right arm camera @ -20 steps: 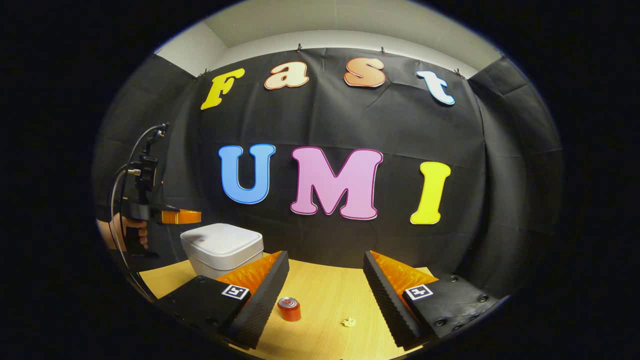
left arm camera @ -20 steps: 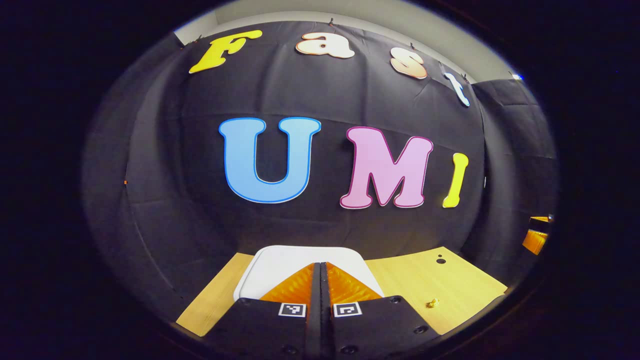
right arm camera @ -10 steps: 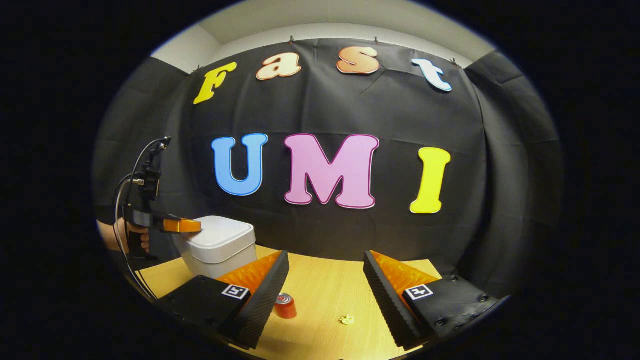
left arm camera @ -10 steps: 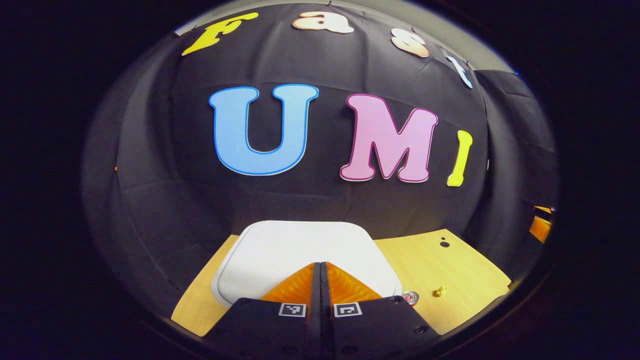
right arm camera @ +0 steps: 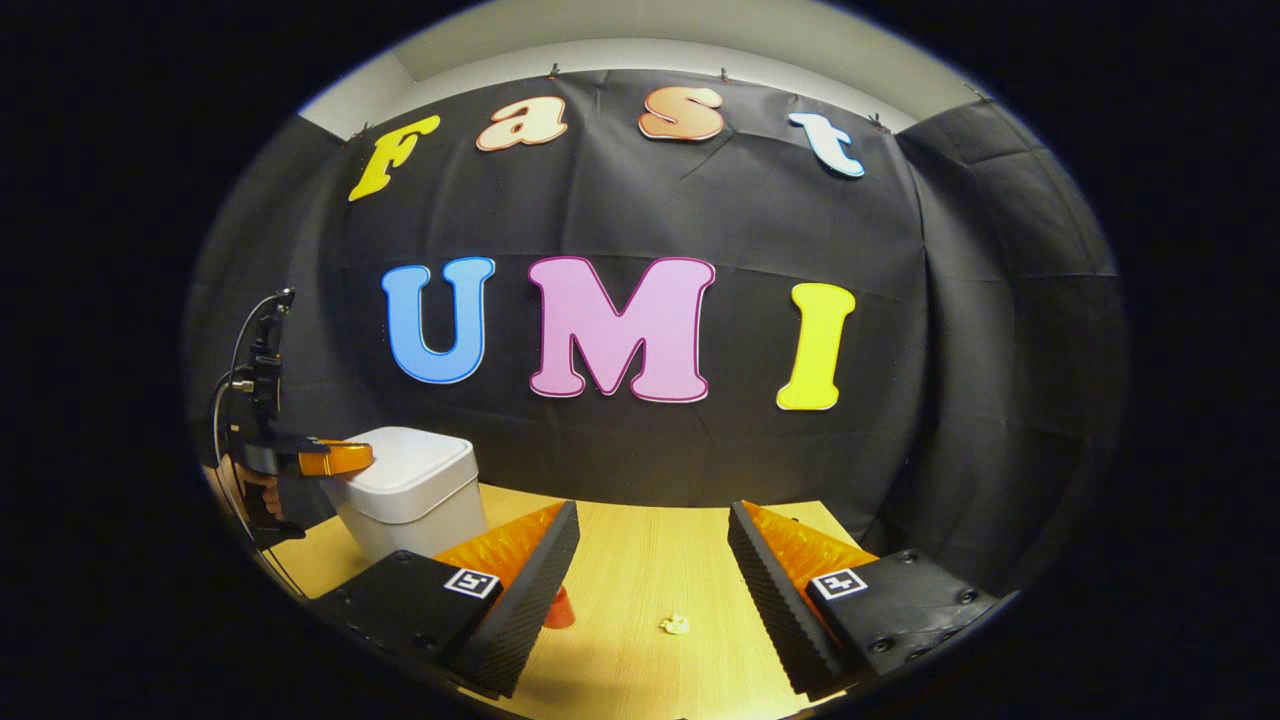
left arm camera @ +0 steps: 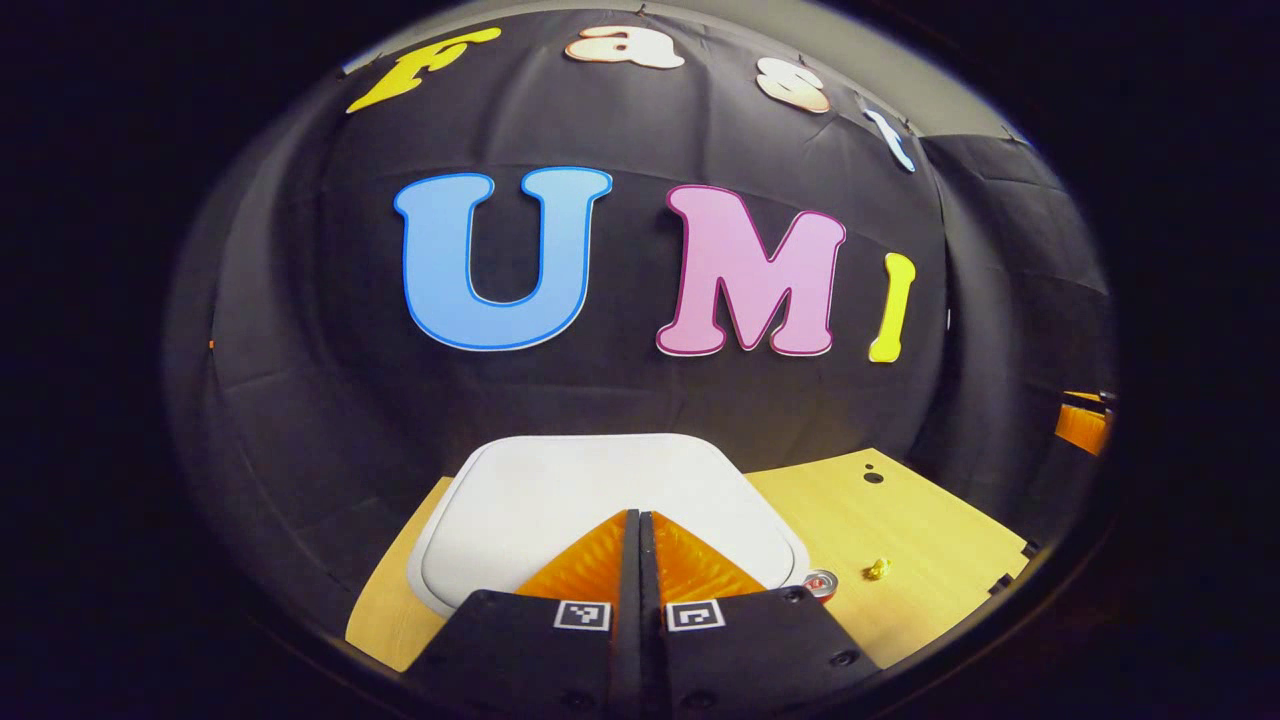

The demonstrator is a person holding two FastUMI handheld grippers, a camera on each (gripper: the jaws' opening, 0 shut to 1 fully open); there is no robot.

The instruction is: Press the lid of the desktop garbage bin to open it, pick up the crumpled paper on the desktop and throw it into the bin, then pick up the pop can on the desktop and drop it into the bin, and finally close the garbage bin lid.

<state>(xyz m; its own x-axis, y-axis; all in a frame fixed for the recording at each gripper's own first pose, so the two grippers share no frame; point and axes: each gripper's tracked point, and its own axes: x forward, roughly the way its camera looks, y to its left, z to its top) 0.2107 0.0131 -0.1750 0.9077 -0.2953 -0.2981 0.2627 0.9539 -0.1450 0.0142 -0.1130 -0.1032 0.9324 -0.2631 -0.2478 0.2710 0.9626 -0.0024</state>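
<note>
A white bin (right arm camera: pixel 410 490) with a flat closed lid (left arm camera: pixel 600 510) stands on the wooden table at the left. My left gripper (left arm camera: pixel 640 520) is shut, its tips low over the near part of the lid; the right gripper view shows that gripper (right arm camera: pixel 345 460) at the lid's left edge, held by a hand. Whether the tips touch the lid I cannot tell. A red pop can (right arm camera: pixel 560 608) stands upright right of the bin, partly behind my right finger. A small crumpled paper (right arm camera: pixel 676 625) lies beside it. My right gripper (right arm camera: pixel 652 545) hangs open above them.
The wooden table (right arm camera: pixel 640 560) runs back to the black cloth wall. In the left gripper view the can's top (left arm camera: pixel 820 583) and the paper (left arm camera: pixel 877 569) lie right of the bin, and small dark holes (left arm camera: pixel 872 477) mark the table's far right.
My left gripper has come down and forward over the bin lid, which now looks larger in its view. The right gripper has shifted a little, so the can slid partly behind its left finger.
</note>
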